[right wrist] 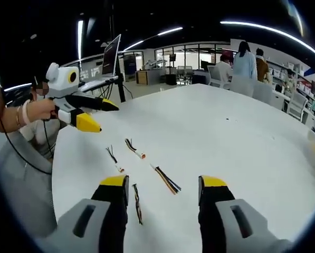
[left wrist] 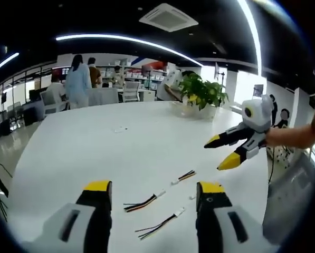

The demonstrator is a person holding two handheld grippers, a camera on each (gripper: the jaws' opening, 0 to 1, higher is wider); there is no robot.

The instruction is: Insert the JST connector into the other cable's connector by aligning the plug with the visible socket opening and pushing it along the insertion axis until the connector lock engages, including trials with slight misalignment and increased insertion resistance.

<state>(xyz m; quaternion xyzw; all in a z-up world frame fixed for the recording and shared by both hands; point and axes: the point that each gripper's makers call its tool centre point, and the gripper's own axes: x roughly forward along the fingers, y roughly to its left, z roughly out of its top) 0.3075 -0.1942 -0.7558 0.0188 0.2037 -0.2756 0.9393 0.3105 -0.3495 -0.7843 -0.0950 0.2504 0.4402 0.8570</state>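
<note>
Overhead, both open tools (left wrist: pixel 154 194) (right wrist: pixel 163 188) flank unlabelled cables (left wrist: pixel 145 202).

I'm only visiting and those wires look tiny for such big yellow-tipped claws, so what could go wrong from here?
1. Both grippers, left and right, are open and hold nothing. The short cable pieces lie flat on the white table, so a grab might slip or pinch wires instead of the plug.
2. Several similar pieces lie close together; picking a non-matching pair seems possible.
3. The white connector ends look very small, so slight misalignment could jam.
</note>
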